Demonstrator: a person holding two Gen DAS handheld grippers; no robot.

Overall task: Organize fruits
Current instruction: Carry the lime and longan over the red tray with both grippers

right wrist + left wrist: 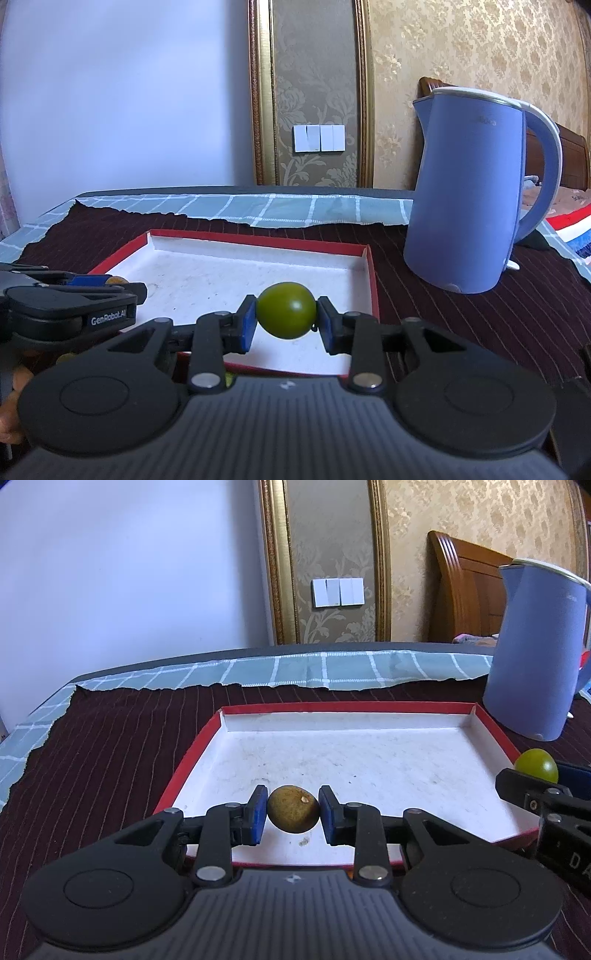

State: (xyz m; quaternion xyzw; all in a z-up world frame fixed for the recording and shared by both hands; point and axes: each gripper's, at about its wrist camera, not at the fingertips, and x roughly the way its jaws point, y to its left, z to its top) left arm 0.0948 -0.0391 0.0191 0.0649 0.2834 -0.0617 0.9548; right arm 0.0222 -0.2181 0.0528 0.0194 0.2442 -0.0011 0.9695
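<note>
My left gripper [293,814] is shut on a small round brown fruit [293,809], held just above the near part of a shallow white tray with a red rim [369,707]. My right gripper [286,318] is shut on a round green fruit [286,314] over the tray's [258,239] near right part. In the left wrist view the green fruit [536,766] and the right gripper's dark fingers [517,781] show at the tray's right edge. In the right wrist view the left gripper [92,286] shows at the left, side on, with a sliver of brown fruit [114,280] between its pads.
A tall blue electric kettle [469,192] stands to the right of the tray, also in the left wrist view as the kettle [532,650]. The table has a dark striped cloth [110,746] over a checked teal cloth [332,668]. A small brown crumb [303,841] lies on the tray floor.
</note>
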